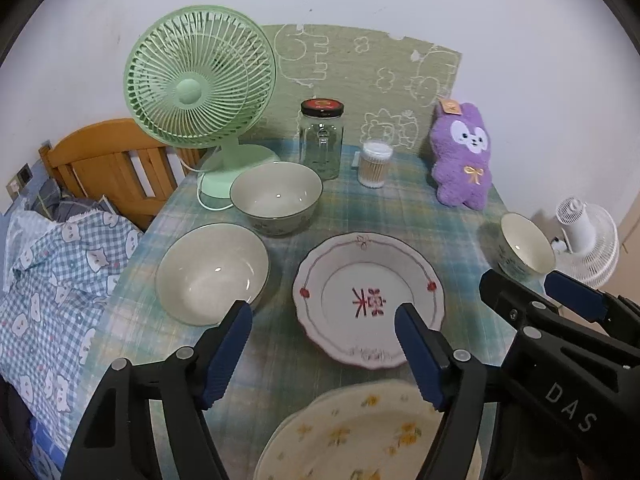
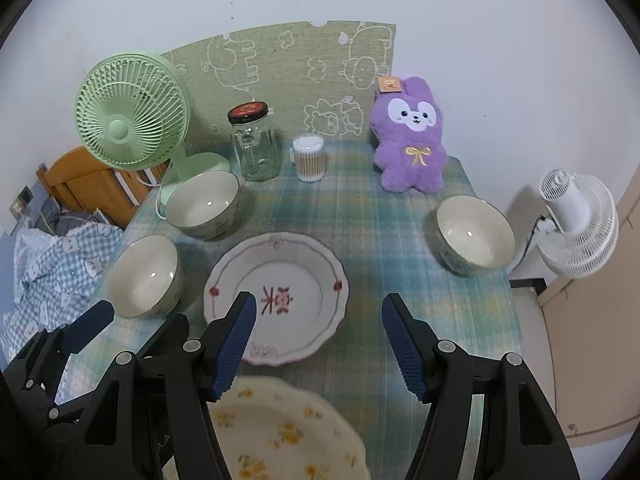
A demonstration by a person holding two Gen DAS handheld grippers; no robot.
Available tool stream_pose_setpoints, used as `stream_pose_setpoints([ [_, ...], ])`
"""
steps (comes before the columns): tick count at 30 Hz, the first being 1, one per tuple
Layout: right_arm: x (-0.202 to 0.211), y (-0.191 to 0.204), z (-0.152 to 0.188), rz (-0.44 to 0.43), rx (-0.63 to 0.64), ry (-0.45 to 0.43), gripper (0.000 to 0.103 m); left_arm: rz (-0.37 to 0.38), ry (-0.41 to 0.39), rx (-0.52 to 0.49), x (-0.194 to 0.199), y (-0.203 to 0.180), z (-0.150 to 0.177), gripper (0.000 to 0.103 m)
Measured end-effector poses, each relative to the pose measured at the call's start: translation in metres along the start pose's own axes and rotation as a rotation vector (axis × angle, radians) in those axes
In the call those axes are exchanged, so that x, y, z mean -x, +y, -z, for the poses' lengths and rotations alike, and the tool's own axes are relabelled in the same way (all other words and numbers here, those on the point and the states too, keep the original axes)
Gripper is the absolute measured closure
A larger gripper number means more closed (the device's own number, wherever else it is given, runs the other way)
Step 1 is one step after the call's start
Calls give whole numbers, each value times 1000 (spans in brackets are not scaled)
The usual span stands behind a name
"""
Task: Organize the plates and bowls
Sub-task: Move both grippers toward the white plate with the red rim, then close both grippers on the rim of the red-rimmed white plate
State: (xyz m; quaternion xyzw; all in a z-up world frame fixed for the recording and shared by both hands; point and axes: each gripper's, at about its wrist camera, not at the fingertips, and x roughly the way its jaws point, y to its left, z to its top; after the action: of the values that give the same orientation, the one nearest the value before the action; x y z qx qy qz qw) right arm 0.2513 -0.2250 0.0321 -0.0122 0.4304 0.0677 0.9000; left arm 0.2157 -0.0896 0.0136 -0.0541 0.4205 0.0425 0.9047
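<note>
Plaid cloth covered the table (image 2: pixel 400 216). Both grippers hung spread and empty: left gripper (image 1: pixel 324 350), right gripper (image 2: pixel 318 338). Just under their tips lay the flowered plate (image 2: pixel 280 432), the red-character plate (image 2: pixel 276 296) beyond; one bowl (image 2: pixel 474 234) stood well right, two bowls left, open cloth between.

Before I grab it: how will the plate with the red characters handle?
Plate with the red characters looks like glazed ceramic, so probably rigid, slick under the pads and chip-prone at its scalloped rim. It lies flat on the tablecloth, so it likely slides rather than tips; a rim pinch seems the only hold.
</note>
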Motion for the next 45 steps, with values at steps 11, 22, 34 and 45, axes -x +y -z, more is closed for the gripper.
stream_pose_setpoints([
  [11,-81,-10,-20,-55,38,65,34,-84,78,62,-74,-15,-9,33],
  [22,-152,-15,-26,-89,49,129,36,-162,149,64,-137,-14,-7,38],
  [34,-197,-17,-23,-116,43,213,50,-183,196,83,-157,-13,3,41],
  [45,-207,-16,-18,-106,43,245,59,-177,217,110,-162,-11,3,41],
])
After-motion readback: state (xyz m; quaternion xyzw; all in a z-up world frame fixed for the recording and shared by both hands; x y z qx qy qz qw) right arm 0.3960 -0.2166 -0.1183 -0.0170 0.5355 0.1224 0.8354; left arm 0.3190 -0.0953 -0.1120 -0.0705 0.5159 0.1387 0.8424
